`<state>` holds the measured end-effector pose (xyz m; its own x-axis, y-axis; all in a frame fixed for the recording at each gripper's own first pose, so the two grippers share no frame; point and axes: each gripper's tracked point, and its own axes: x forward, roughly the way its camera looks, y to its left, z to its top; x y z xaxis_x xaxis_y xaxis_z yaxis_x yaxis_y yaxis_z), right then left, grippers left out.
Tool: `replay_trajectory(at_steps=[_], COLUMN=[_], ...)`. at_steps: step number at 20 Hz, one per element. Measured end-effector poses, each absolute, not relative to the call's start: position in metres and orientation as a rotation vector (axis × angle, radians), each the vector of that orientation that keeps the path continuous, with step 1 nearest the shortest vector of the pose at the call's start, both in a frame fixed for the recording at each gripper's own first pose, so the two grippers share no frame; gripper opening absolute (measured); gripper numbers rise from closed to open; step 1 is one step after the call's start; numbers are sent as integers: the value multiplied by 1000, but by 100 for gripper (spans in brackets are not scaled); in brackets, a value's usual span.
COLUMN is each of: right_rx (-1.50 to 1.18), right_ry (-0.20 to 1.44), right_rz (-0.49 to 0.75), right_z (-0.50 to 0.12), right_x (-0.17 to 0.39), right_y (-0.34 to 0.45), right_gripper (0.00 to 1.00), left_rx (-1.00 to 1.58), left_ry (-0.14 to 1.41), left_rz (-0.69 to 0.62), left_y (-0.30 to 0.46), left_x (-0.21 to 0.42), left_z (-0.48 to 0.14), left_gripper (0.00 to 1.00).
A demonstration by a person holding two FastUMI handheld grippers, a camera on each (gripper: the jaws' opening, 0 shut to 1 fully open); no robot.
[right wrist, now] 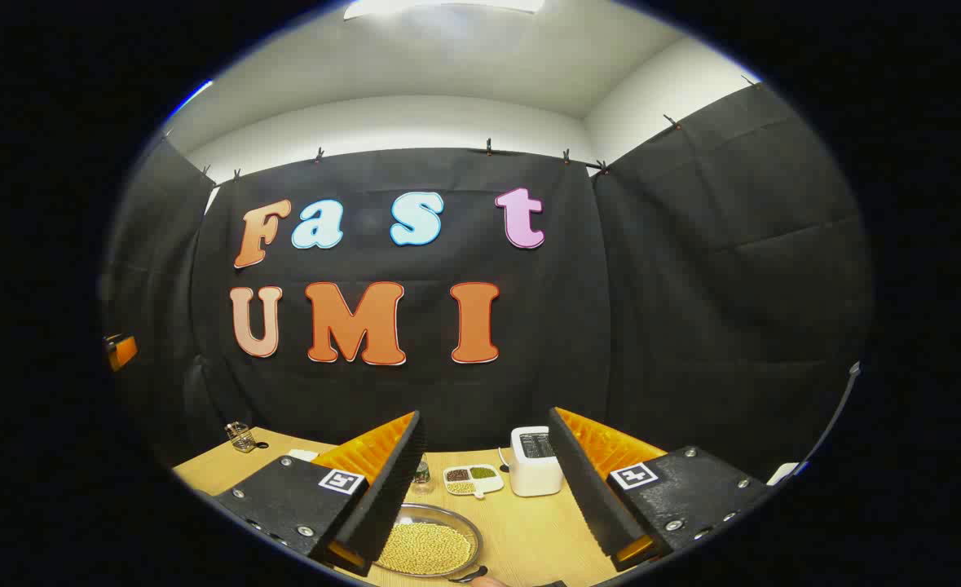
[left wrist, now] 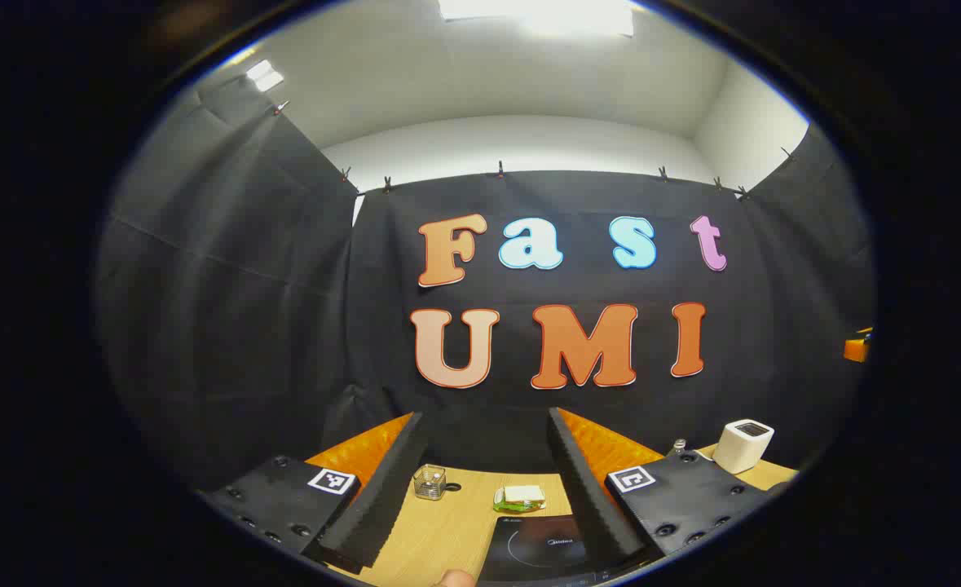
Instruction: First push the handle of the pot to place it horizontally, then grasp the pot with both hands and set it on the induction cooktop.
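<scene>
Your left gripper (left wrist: 488, 481) hangs open above the induction cooktop (left wrist: 541, 546) at the bench's (left wrist: 447, 530) near edge. Your right gripper (right wrist: 488, 489) gapes empty over the pot (right wrist: 427, 548) of yellow beans.

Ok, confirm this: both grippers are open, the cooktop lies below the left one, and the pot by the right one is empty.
Wrong on one point: the pot is not empty; the right gripper view shows it filled with yellowish beans. The rest stands: both grippers are open, and the cooktop lies below the left one.

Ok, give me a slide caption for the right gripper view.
Open right claw poised above the wooden table, with a pan of beans below and a white toaster ahead.
</scene>
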<state>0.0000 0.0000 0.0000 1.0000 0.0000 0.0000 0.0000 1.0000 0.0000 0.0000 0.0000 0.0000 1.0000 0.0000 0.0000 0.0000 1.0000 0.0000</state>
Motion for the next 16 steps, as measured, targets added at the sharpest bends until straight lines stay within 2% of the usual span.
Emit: replay_trajectory(at_steps=[16], right_rx=[-1], right_ry=[3], right_rz=[6], right_z=[0], right_x=[2], right_y=[4], right_gripper=[93], left_rx=[-5], left_ry=[23], left_rz=[4], left_y=[3], left_x=[4], left_z=[-5], left_gripper=[99])
